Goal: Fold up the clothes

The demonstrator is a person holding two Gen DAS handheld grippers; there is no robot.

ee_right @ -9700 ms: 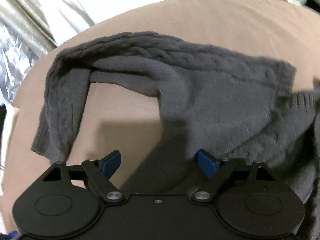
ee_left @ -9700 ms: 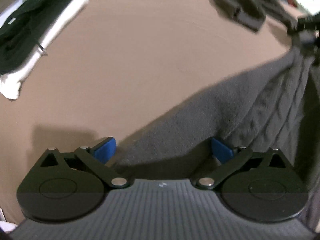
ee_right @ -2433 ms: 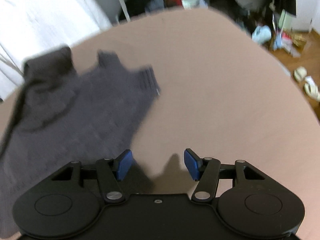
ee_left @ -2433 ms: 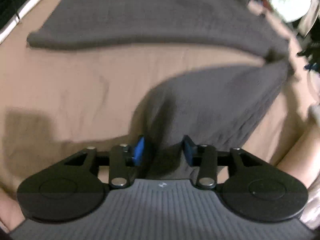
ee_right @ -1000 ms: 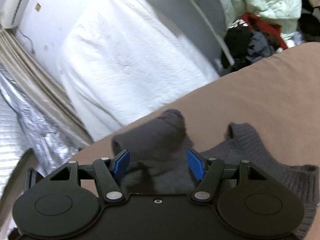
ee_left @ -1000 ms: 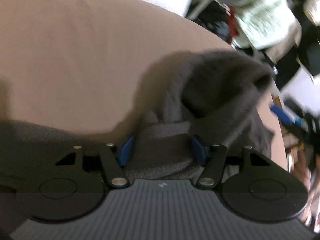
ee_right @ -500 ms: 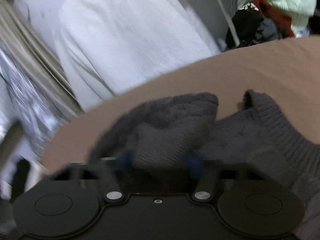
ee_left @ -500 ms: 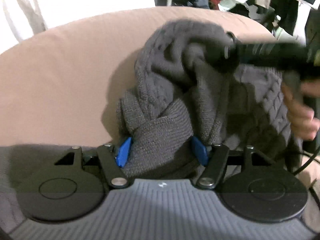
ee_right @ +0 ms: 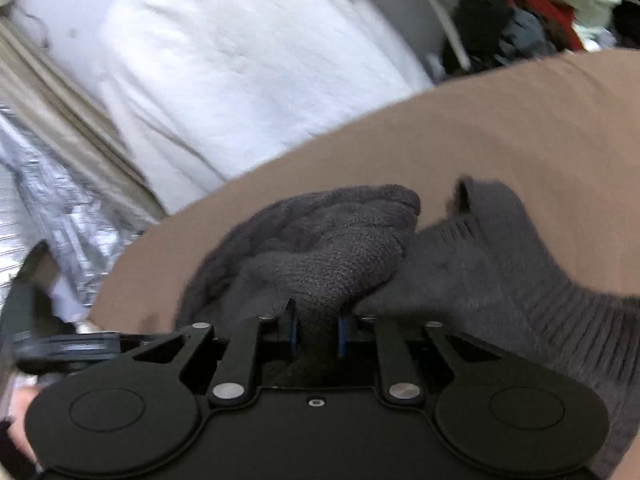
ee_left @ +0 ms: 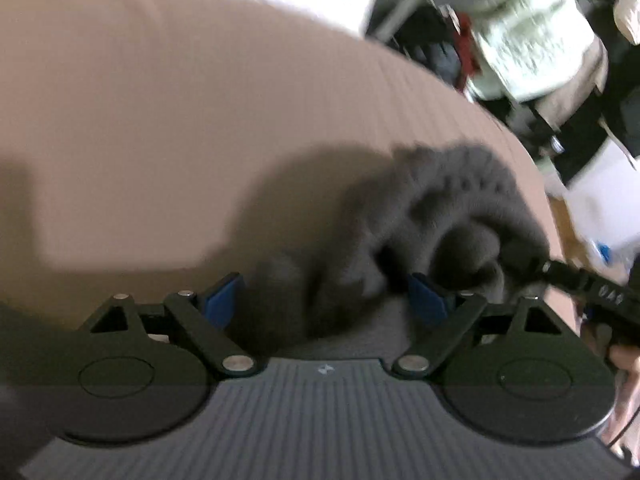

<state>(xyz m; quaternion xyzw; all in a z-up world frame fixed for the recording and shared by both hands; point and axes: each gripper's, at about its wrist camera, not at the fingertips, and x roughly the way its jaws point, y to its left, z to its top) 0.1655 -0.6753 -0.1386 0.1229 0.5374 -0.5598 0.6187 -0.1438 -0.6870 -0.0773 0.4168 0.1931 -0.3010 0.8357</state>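
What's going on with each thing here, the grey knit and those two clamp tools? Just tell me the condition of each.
Grey sweater: bunched up on the brown surface, not folded flat.
Right gripper: jaws have just been closing, now pinched on a fold of the sweater.
Left gripper: jaws have just been opening, now wide apart; sweater lies between the pads, unpressed.

Tan bed cover (ee_left: 168,112) fills the foreground. White bedding (ee_right: 224,64) and silver foil sheet (ee_right: 60,200) lie beyond its edge. Heaped pale-green, red and dark garments (ee_right: 532,4) sit behind.
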